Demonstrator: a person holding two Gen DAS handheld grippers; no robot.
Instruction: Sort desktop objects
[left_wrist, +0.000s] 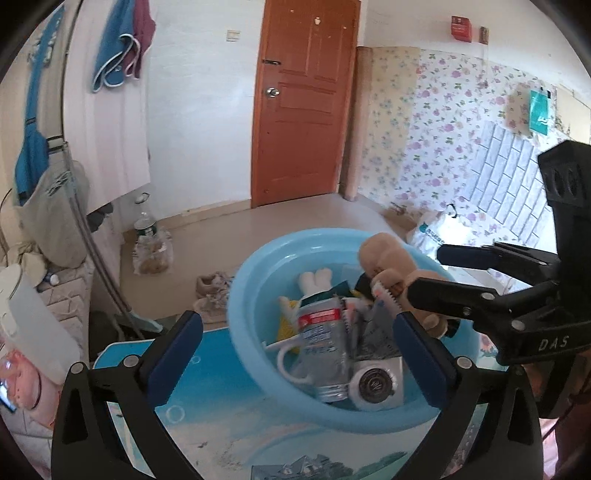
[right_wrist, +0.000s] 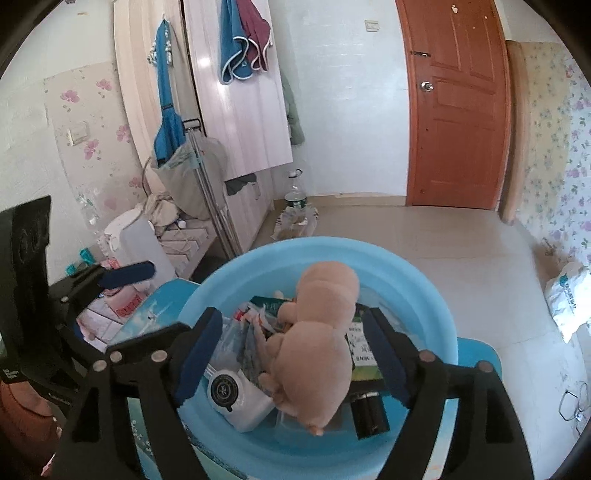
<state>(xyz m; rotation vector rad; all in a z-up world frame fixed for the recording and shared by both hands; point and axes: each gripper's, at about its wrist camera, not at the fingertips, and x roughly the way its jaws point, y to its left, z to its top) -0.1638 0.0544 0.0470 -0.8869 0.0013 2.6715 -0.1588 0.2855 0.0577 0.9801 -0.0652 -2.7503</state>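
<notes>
Over the desk: we hold both grippers above a blue basin (right_wrist: 424, 295) that sits on the desk (left_wrist: 207, 373), a surface printed with sky and bubbles; the basin reaches close to the desk's far edge.
Basin: round, smooth plastic with a rolled rim; we judge it serves as the single bin for the sorted things, since they all lie heaped inside it.
Left gripper (left_wrist: 295, 354): jaws spread wide with nothing between the pads; it hangs over the near rim, above a crinkled silver tube (left_wrist: 325, 347).
Right gripper (right_wrist: 291, 354): jaws apart on either side of a plush toy (right_wrist: 317, 354), pads clear of it as far as we can tell, so it grips nothing.
Plush toy: tan, soft and lumpy, lying on top of the heap.
Other contents: a white round-faced case (right_wrist: 236, 398), hard and glossy, by the near wall; a dark box (right_wrist: 369, 410) beside it; a green-printed carton (right_wrist: 362, 350) under the toy.
Stage: we judge the desk nearly cleared, everything gathered into the basin.
</notes>
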